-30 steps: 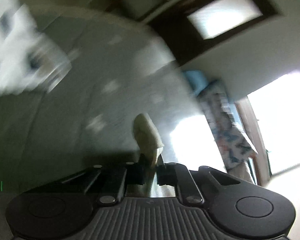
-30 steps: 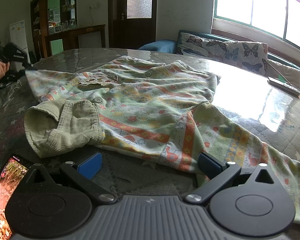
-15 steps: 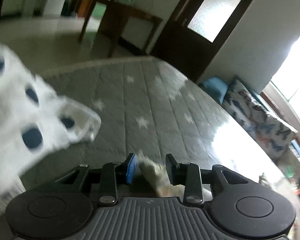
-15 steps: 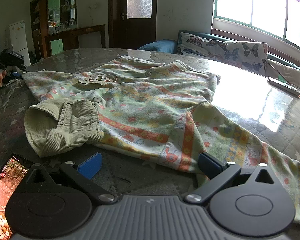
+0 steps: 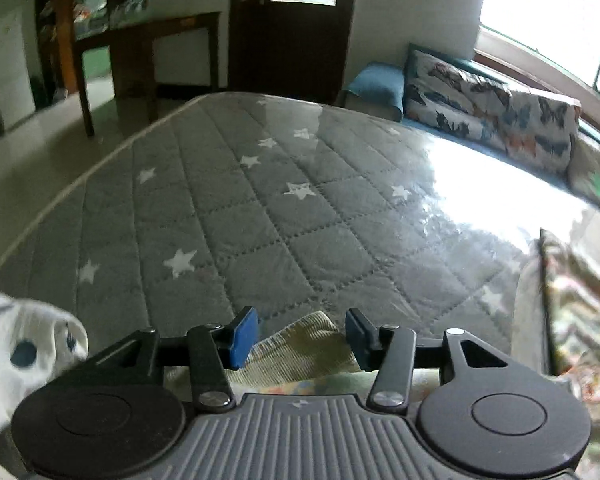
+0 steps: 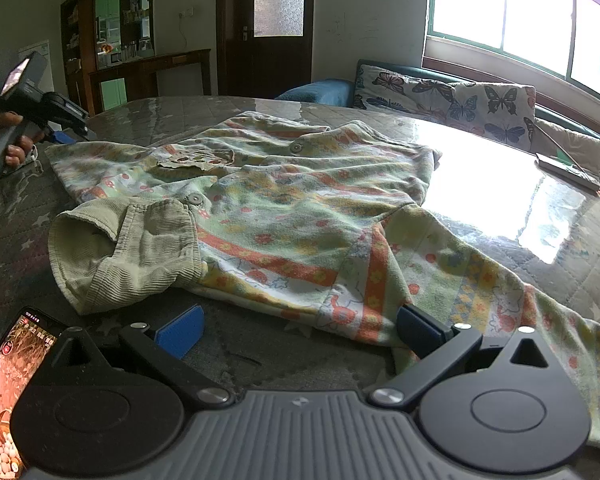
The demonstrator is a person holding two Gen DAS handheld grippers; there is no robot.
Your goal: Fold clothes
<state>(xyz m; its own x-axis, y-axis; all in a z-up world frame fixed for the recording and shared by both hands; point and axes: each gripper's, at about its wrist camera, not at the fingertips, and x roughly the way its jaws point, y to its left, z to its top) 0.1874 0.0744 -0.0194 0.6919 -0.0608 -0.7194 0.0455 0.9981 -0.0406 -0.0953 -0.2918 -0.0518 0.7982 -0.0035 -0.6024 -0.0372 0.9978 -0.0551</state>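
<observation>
Quilted table (image 6: 580, 280): floral shirt (image 6: 300, 208) spread flat; cuff seemingly loose.

Two low wrist views across the quilted table (image 5: 284, 216) toward the door (image 6: 278, 28), shared.

Garment (image 6: 300, 216) spread across middle of table (image 6: 560, 264). One sleeve (image 6: 500, 304) extended toward near right edge; cuff (image 5: 304, 352) laid near far left edge, between left gripper (image 5: 300, 338) jaws, untouched by pads. Collar (image 6: 128, 252) turned toward near left corner. Phone (image 6: 8, 384) placed at near left corner. Sofa (image 6: 452, 96) seen behind far right edge.
</observation>
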